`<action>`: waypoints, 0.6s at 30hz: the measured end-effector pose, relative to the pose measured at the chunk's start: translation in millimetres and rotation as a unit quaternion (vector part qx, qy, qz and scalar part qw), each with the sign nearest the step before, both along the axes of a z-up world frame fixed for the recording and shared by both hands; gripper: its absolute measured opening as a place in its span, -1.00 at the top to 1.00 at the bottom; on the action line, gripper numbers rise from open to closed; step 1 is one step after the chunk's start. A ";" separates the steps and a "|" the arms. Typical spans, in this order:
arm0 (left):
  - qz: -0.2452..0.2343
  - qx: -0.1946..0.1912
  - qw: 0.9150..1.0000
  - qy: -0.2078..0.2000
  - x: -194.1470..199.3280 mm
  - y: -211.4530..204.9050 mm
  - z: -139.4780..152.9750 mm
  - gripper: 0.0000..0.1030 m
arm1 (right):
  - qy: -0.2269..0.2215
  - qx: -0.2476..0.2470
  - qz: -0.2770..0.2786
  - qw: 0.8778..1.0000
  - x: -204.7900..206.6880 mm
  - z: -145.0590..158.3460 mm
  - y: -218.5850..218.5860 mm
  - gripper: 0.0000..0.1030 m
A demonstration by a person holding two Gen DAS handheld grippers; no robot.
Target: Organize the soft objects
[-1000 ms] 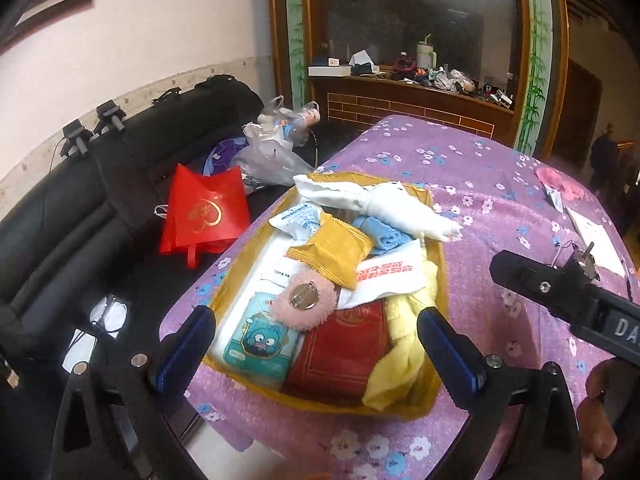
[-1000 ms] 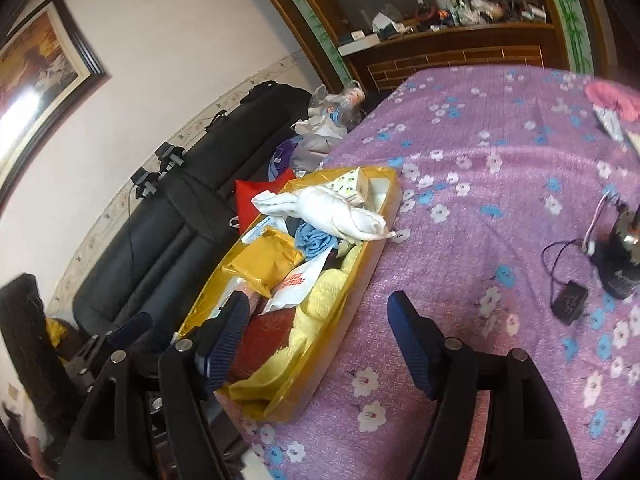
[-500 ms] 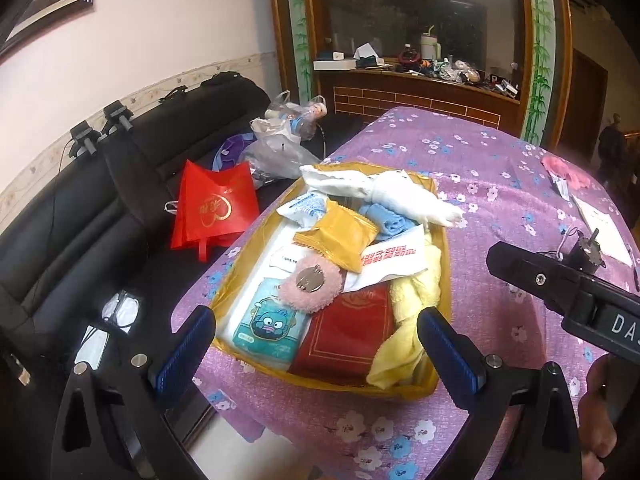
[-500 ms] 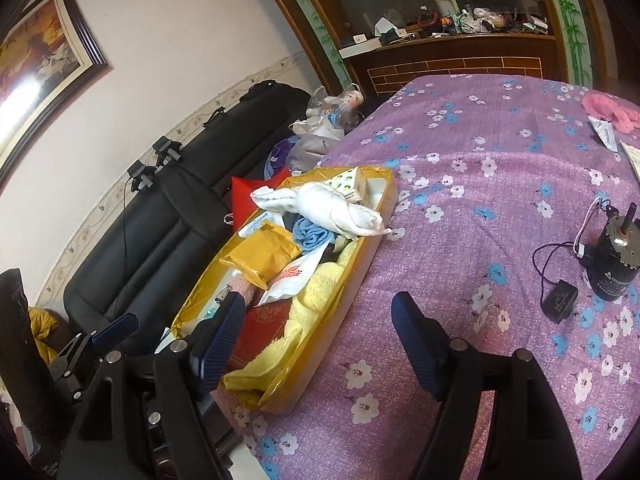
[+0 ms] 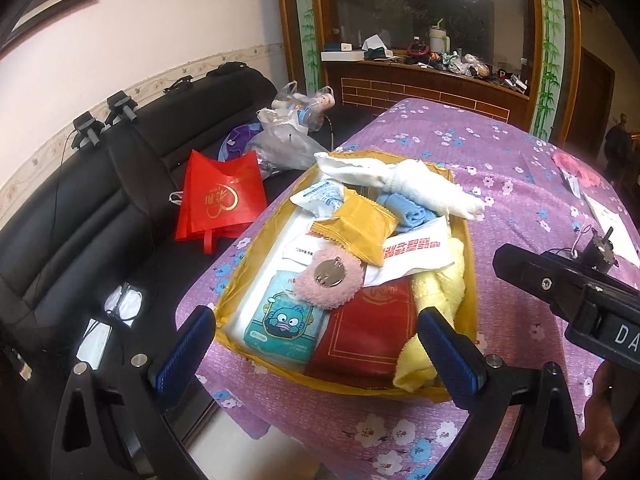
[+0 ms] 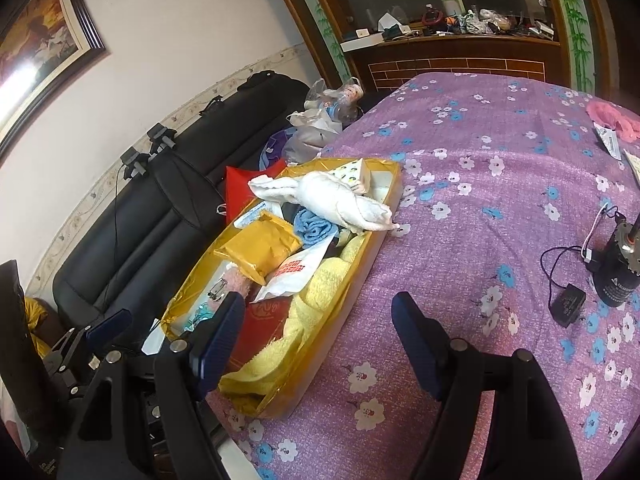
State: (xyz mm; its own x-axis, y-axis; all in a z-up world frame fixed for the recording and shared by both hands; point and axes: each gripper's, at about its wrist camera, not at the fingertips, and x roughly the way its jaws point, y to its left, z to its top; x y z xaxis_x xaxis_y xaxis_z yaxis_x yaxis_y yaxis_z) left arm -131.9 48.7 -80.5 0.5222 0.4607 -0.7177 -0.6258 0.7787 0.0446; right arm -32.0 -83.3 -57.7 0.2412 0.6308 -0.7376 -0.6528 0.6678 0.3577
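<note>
A yellow tray (image 5: pixel 472 268) (image 6: pixel 376 248) full of soft things sits at the near left corner of the purple flowered table. In it lie a white towel (image 5: pixel 416 188) (image 6: pixel 340 200), a blue cloth (image 5: pixel 404 210), a yellow cloth (image 5: pixel 436 292) (image 6: pixel 316 292), a pink fluffy pad (image 5: pixel 328 282), a yellow packet (image 5: pixel 356 230), a red pouch (image 5: pixel 368 336) and a teal tissue pack (image 5: pixel 284 326). My left gripper (image 5: pixel 316 356) is open and empty, above the tray's near edge. My right gripper (image 6: pixel 320 332) is open and empty, over the tray's right side and the table.
A black sofa (image 5: pixel 80 208) stands left of the table, with a red bag (image 5: pixel 220 196) and plastic bags (image 5: pixel 288 136) on it. A small black device with a cable (image 6: pixel 612 276) sits on the table at right. A pink cloth (image 6: pixel 612 118) lies at the far right.
Both grippers have pulled back and risen a little, so the tray looks smaller and farther. Nothing in the tray has moved.
</note>
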 end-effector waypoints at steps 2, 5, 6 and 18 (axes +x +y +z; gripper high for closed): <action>0.001 -0.004 1.000 -0.001 -0.4 2.4 -2.0 -0.98 | -0.004 -0.011 -0.003 1.000 0.2 -2.1 2.9 -0.46; 0.004 -0.011 1.000 -0.001 -1.5 6.5 -5.1 -0.98 | -0.019 -0.037 -0.012 0.999 -0.7 -5.9 8.2 -0.46; 0.004 -0.012 1.000 -0.001 -1.8 7.1 -5.9 -0.98 | -0.022 -0.043 -0.014 0.999 -1.0 -6.7 9.1 -0.46; 0.004 -0.015 1.000 0.002 3.4 11.8 -10.1 -0.98 | -0.055 -0.072 -0.016 0.996 -4.2 -9.9 16.0 -0.46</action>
